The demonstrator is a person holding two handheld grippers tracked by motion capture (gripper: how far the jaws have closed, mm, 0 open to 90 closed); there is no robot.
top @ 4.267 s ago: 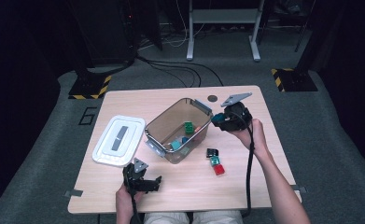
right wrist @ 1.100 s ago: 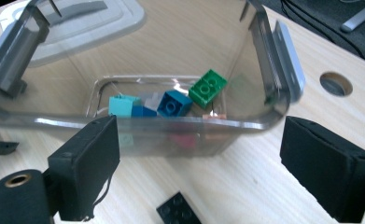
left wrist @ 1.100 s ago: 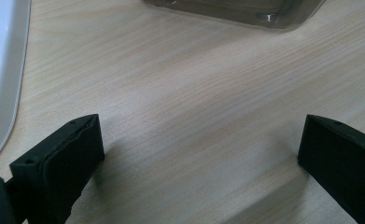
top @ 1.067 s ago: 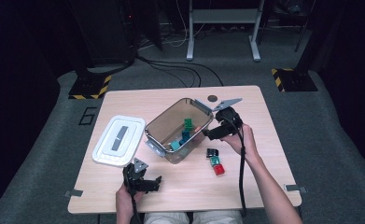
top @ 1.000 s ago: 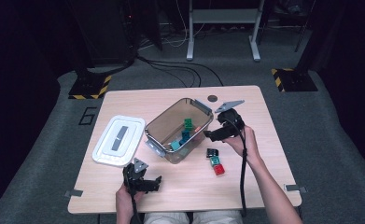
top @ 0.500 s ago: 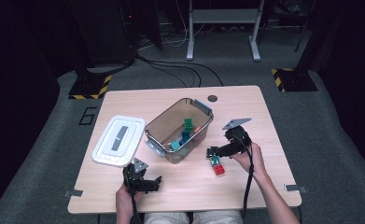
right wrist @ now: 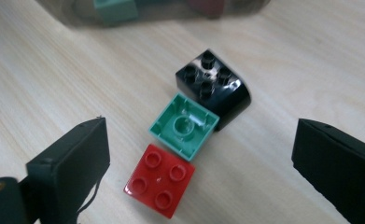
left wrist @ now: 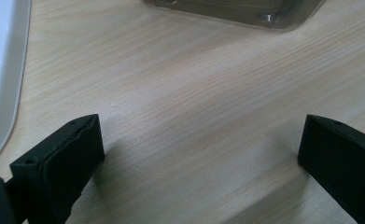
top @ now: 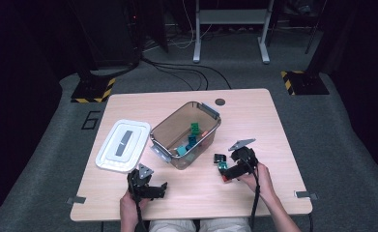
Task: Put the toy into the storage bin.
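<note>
Three bricks lie together on the table right of the bin: a black brick (right wrist: 214,86) studs up, a green brick (right wrist: 184,126) turned hollow side up, and a red brick (right wrist: 160,185) studs up. My right gripper (right wrist: 199,172) hovers low over them, open, its jaws standing either side of the red and green bricks. In the high view the right gripper (top: 231,171) sits over the black brick (top: 219,158) and the green brick (top: 223,166). My left gripper (left wrist: 199,163) rests open above bare wood at the table's front, seen in the high view as the left gripper (top: 158,189).
A clear plastic bin (top: 160,137) holding several green, teal and red bricks stands mid-table. Its white lid (top: 123,145) lies to the left. The bin's lower wall (left wrist: 227,10) lies ahead of the left gripper, the lid's edge (left wrist: 0,74) at its left.
My right gripper has come from above the bin's right rim down and toward the table's front, over the three loose bricks. The left gripper has stayed put.
</note>
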